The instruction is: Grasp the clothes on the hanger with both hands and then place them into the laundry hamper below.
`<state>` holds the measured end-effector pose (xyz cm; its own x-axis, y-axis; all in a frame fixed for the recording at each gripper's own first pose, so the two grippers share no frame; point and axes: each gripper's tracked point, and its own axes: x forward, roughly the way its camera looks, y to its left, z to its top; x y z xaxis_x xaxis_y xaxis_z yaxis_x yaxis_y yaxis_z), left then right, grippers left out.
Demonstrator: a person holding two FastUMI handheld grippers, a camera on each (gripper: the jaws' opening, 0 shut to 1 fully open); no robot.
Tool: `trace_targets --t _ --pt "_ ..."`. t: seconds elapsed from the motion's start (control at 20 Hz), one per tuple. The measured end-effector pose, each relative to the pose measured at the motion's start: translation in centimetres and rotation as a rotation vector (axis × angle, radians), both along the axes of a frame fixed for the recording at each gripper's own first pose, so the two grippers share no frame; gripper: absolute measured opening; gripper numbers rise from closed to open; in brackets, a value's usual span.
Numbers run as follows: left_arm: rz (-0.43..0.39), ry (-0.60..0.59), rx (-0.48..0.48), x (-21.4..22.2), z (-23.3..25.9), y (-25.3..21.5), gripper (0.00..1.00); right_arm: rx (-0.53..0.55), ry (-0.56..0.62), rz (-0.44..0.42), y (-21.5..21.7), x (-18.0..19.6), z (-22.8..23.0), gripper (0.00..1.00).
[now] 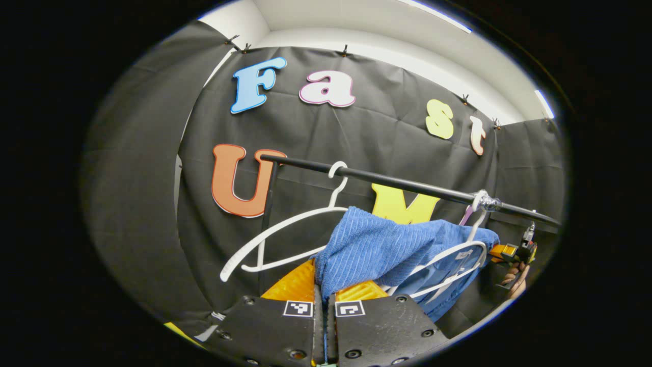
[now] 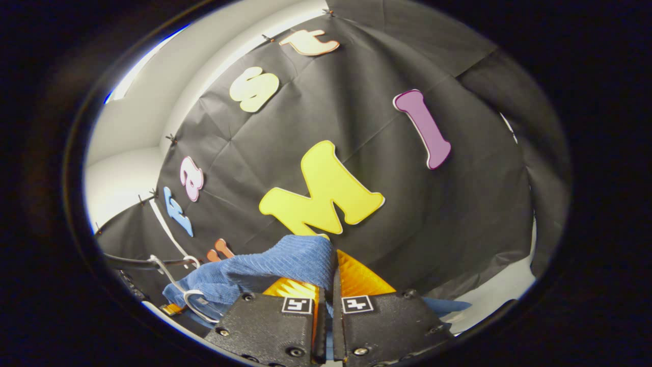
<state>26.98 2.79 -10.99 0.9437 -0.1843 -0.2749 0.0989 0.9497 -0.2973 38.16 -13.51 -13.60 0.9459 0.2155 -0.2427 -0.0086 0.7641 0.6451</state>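
Blue corduroy shirt (image 1: 377,244) is what we are pinching with both the left gripper (image 1: 324,300) and right gripper (image 2: 330,290), jaws clamped on it, near the white hanger (image 1: 285,239).

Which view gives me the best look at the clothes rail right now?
The left gripper view: the black rail runs across it with an empty white hanger and the blue garment below it. The right gripper view catches just a short dark stretch at its lower left edge.
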Motion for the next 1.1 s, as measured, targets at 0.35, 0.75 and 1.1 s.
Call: trace_targets --t 0.35,0.75,1.1 --pt "-0.057 0.083 0.083 0.5 -5.6 -1.6 0.05 -0.005 0.089 0.043 1.3 1.1 -4.8 0.07" --pt "-0.034 0.186 -0.012 -0.4 -11.5 -1.5 0.01 0.019 0.196 0.069 2.7 -1.1 -10.9 0.07" --pt "-0.016 0.235 -0.069 -3.5 -14.5 -1.4 0.01 0.058 0.249 0.081 4.4 -4.2 -13.9 0.07"
